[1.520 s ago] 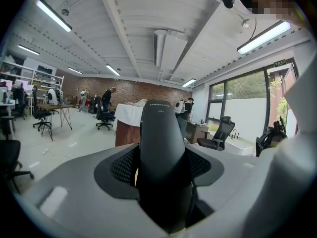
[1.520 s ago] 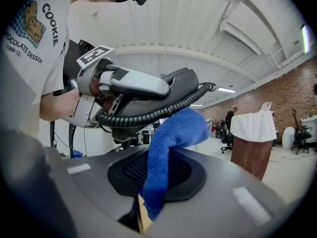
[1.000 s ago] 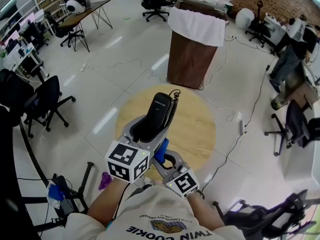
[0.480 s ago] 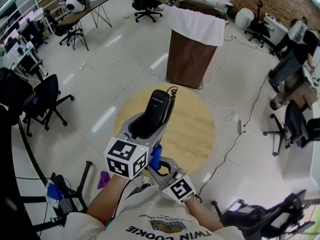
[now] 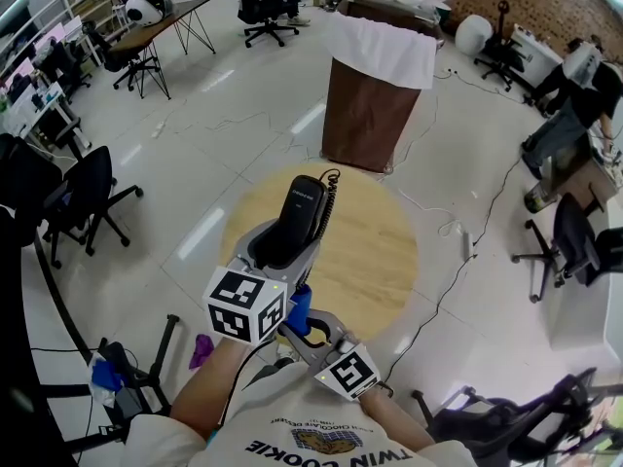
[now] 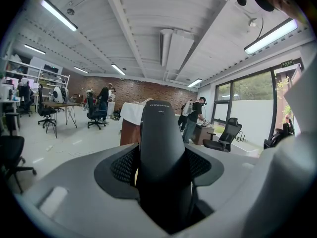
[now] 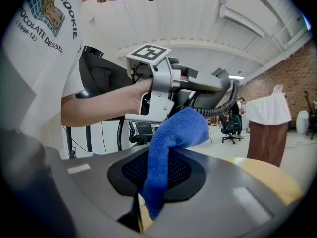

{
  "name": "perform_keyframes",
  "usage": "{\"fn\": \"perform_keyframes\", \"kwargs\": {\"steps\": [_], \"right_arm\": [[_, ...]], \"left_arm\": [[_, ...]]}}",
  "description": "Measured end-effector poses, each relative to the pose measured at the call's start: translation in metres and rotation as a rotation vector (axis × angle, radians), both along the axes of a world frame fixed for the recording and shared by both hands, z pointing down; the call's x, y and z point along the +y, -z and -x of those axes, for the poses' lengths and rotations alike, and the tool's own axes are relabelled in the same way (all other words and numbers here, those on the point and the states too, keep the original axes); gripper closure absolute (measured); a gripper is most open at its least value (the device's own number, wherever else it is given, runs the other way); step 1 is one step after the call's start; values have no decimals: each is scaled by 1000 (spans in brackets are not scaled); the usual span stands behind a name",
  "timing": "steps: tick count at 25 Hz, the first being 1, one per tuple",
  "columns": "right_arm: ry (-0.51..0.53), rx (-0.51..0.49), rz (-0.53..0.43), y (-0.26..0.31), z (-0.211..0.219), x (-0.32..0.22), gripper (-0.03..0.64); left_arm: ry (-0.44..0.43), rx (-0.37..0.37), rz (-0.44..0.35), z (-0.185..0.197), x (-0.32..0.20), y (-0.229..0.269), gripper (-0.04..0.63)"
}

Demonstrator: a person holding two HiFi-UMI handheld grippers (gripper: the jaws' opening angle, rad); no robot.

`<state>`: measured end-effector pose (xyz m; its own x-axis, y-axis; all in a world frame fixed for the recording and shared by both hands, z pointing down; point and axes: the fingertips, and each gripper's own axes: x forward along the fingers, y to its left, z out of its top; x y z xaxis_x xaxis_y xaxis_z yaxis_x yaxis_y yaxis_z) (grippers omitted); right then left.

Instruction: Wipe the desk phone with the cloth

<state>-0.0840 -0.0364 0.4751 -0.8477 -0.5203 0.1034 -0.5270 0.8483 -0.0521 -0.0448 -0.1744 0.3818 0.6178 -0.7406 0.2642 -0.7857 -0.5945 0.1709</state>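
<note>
My left gripper (image 5: pixel 284 246) is shut on a black desk-phone handset (image 5: pixel 302 212) and holds it tilted over the round wooden table (image 5: pixel 375 251). The handset's coiled cord (image 5: pixel 327 202) runs along its right side. In the left gripper view the handset (image 6: pixel 161 143) fills the gap between the grey jaws of the left gripper (image 6: pixel 161 170). My right gripper (image 5: pixel 304 321) is shut on a blue cloth (image 5: pixel 299 309) just under the left gripper's near end. In the right gripper view the cloth (image 7: pixel 171 143) rises from the right gripper (image 7: pixel 158 180) up against the left gripper's body (image 7: pixel 163 95). No phone base shows.
A brown bin with a white liner (image 5: pixel 375 95) stands beyond the table. Office chairs (image 5: pixel 83 202) are at the left, another chair (image 5: pixel 574 246) at the right, and cables (image 5: pixel 467 246) trail over the floor. A person (image 5: pixel 574 95) is bent over at the far right.
My right gripper with the blue cloth has drawn back toward me and slightly left under the left gripper. The left gripper and handset have stayed in place.
</note>
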Motion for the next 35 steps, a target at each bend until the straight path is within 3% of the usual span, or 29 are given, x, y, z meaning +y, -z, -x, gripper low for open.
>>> {"fn": "perform_keyframes", "kwargs": {"steps": [5,16,24,35], "right_arm": [[-37,-6,25,-3,-15,-5,558],[-232,-26,34,14,-79,-22,558],[-339,-30,31,30,-110,-29,558],[-397,-43,38,33,-131,-24,558]], "left_arm": [[13,3,7,4,-3,-3,331],[46,-45,94,15,-3,-55,331],[32,-114,229,10,-2,-131,331],[29,-216,435,1,-2,-247,331]]}}
